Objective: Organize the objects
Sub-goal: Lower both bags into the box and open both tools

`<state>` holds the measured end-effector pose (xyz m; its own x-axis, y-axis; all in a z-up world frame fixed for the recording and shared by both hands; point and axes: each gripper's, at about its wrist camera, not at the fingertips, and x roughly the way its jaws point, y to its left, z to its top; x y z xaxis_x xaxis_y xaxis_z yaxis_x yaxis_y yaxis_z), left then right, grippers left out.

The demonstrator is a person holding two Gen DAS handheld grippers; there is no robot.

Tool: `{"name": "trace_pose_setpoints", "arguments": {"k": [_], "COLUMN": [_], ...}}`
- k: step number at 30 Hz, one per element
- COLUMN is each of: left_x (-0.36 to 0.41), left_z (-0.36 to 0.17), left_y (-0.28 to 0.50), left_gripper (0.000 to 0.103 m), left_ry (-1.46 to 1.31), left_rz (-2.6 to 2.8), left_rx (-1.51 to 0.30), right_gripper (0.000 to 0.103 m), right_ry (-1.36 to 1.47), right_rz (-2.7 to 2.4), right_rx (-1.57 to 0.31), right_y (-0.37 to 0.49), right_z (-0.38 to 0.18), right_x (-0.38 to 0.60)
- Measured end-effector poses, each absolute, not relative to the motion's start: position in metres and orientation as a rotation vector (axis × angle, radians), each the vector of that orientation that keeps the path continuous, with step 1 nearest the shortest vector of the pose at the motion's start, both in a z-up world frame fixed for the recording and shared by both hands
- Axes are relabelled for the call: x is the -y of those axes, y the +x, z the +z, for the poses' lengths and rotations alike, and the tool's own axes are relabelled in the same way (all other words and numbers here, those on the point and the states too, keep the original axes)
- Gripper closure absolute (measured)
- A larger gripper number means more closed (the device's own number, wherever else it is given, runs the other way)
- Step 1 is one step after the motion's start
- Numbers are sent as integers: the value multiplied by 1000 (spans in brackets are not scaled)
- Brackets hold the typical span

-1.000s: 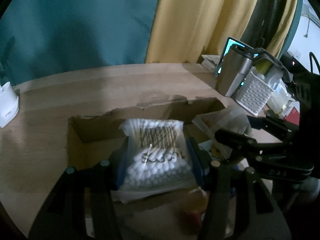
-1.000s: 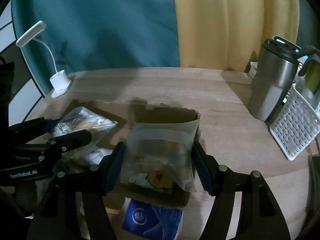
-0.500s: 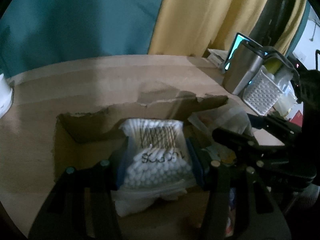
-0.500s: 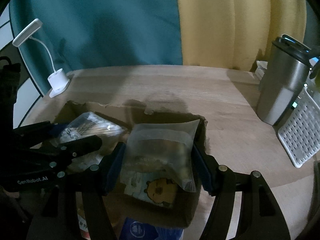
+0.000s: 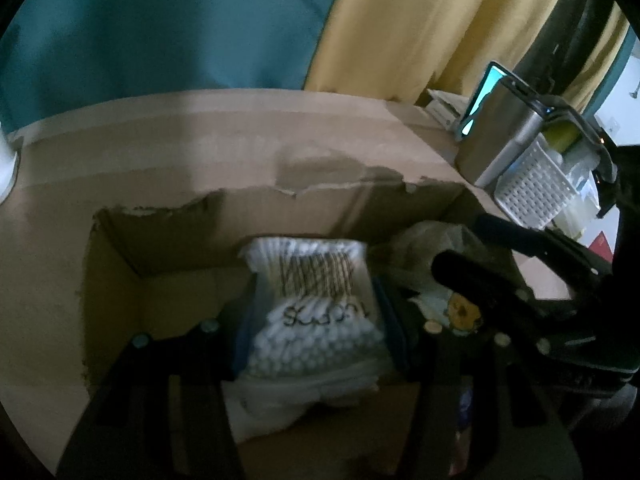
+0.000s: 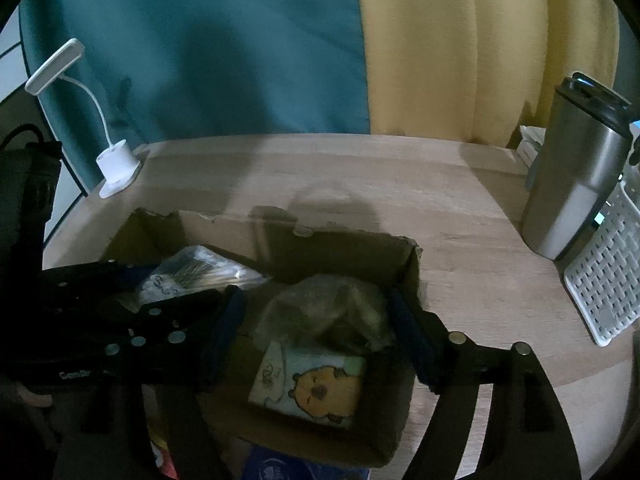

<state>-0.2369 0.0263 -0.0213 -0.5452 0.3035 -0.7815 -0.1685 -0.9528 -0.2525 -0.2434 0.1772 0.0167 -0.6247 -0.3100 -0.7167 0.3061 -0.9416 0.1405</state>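
A torn-edged cardboard box (image 5: 168, 240) stands on the wooden table. My left gripper (image 5: 316, 314) is down inside it. Its blue pads still press the sides of a clear bag of cotton swabs (image 5: 316, 332) while the jaws begin opening. In the right wrist view the right gripper (image 6: 316, 304) is also in the box (image 6: 352, 248), jaws opening. A clear bag (image 6: 340, 312) with a cartoon-printed pack (image 6: 316, 384) lies slumped on the box floor between the pads, with a gap to the left pad. The swab bag (image 6: 192, 276) shows at the left there.
A steel tumbler (image 6: 572, 184) and a white perforated basket (image 6: 604, 280) stand on the table (image 6: 360, 172) to the right of the box. A white desk lamp (image 6: 116, 160) is at the back left. A blue pack (image 6: 272, 468) lies just in front of the box.
Both grippers have sunk lower into the box. The right jaws have spread and the clear bag has slumped onto the box floor. The swab bag stays between the left pads.
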Motion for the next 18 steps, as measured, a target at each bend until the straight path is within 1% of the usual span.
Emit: {"name": "trace_pose_setpoints", "arguments": {"k": [4,7,9,11,18], "left_x": [-24,-24,-24,-23,-24], "left_z": [-19,-17,-14,-11,-1], "left_y": [-234,-231,-228,-225,-213], "left_gripper": [44,42,35,33,31], "left_ry": [-1330,-1319,-1308,-1290,-1249], "left_rz": [2533,2536,2540,2538,2532], "left_rx": [231,234,244,255,246], "right_gripper": [23,23,23,23,23], "right_ry": [1130,1130,1124,1113,1101], "right_rz": [-2561,-2568,-2578,-2587,-2637], "right_rx": [13,9,9,23,50], "right_y": [-243,-241,-237,-234,-222], "right_z": [18,20,22,26,35], "right_x": [-176,-175,-175,-178,-189]}}
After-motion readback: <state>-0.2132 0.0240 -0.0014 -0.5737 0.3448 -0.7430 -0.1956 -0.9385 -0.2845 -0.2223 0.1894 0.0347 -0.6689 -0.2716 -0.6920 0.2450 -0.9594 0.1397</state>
